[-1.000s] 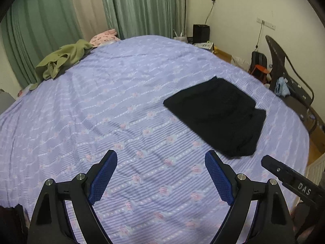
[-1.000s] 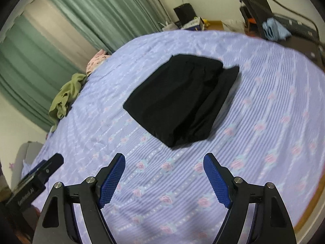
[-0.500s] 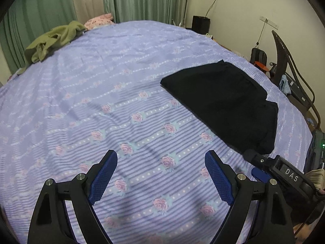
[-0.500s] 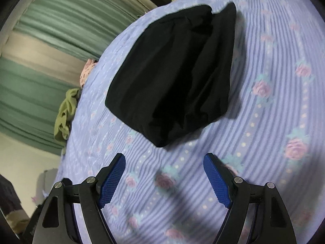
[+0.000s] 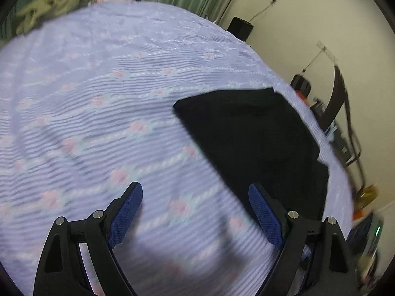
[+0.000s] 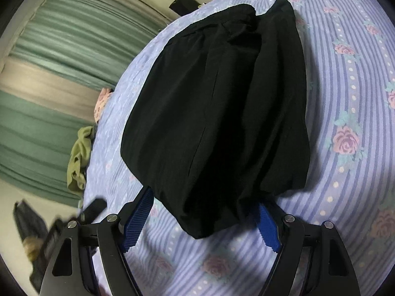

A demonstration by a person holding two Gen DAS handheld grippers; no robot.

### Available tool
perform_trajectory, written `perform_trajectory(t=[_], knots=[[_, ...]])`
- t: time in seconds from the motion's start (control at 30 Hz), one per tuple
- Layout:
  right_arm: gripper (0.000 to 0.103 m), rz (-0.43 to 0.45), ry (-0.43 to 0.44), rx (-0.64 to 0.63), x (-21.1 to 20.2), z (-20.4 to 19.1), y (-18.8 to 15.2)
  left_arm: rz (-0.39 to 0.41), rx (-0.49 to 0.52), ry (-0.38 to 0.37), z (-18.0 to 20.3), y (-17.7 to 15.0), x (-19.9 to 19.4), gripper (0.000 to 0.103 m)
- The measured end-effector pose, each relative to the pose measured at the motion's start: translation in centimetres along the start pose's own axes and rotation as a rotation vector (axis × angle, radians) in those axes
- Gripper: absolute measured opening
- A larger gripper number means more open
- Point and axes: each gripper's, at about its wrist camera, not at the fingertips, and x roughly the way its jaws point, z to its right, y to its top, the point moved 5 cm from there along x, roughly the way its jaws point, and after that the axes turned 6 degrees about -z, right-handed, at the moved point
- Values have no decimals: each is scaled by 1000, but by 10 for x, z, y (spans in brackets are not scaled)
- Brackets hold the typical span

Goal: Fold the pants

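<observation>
The black pants (image 6: 217, 103) lie partly folded on the lilac flowered bedsheet (image 6: 350, 93). They also show in the left wrist view (image 5: 259, 138) at the right. My right gripper (image 6: 202, 209) is open, its blue pads (image 6: 138, 219) on either side of the near end of the pants, low over the sheet. My left gripper (image 5: 195, 207) is open and empty, low over the bare sheet (image 5: 98, 113) just left of the pants; its right pad (image 5: 264, 214) is at the edge of the cloth.
A green garment (image 6: 79, 157) and a pink one (image 6: 101, 103) lie at the far side of the bed by green curtains (image 6: 49, 133). A chair (image 5: 343, 113), a black speaker (image 5: 239, 27) and clutter stand along the wall to the right.
Both grippers have moved forward and down towards the pants. The right gripper now straddles the near end of the pants; the left one has come up to their left edge. Both stay open.
</observation>
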Motion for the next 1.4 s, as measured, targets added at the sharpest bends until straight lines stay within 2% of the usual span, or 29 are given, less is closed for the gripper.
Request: perform_trajectory(t=[0.1,0.27,0.43,0.57,0.67,0.7,0.73,0.77,0.83,0.87,0.93,1.0,1.13,1.27,1.4], knots=[[79,-2,-8,9,1,0,1,-17,-81,-70,-2,23,22,88],[79,-10,-29,-8,5,-5,1,-59,-207,-160,-7,43,55,86],[76,-20,-32,-8,10,-6,5,-47,-249,-182,-7,56,78,82],[75,-10,-39,2,8,-3,10,-59,-245,-194,1,69,88,62],[75,-2,-39,9,9,-6,16,-76,-251,-204,7,76,97,55],[70,-1,-40,4,9,-7,17,-79,-255,-192,7,77,99,45],[60,-3,-46,-6,10,-8,19,-80,-254,-189,8,78,99,38],[54,-9,-50,-20,12,-8,22,-82,-246,-198,10,78,98,24],[42,-31,-37,-28,12,-6,26,-70,-208,-174,15,77,90,19],[39,-50,-20,-26,11,-4,29,-53,-158,-129,21,77,83,16],[25,-65,-8,-39,7,-3,32,-19,-51,-35,36,77,67,14],[19,-64,-14,-85,-5,-9,36,23,62,51,59,74,49,12],[14,-6,-52,-180,-37,-28,48,90,180,119,93,69,12,11],[12,66,-33,-239,-89,-48,64,147,194,129,112,65,-33,10],[12,101,1,-293,-136,-66,66,203,204,139,126,51,-88,9]])
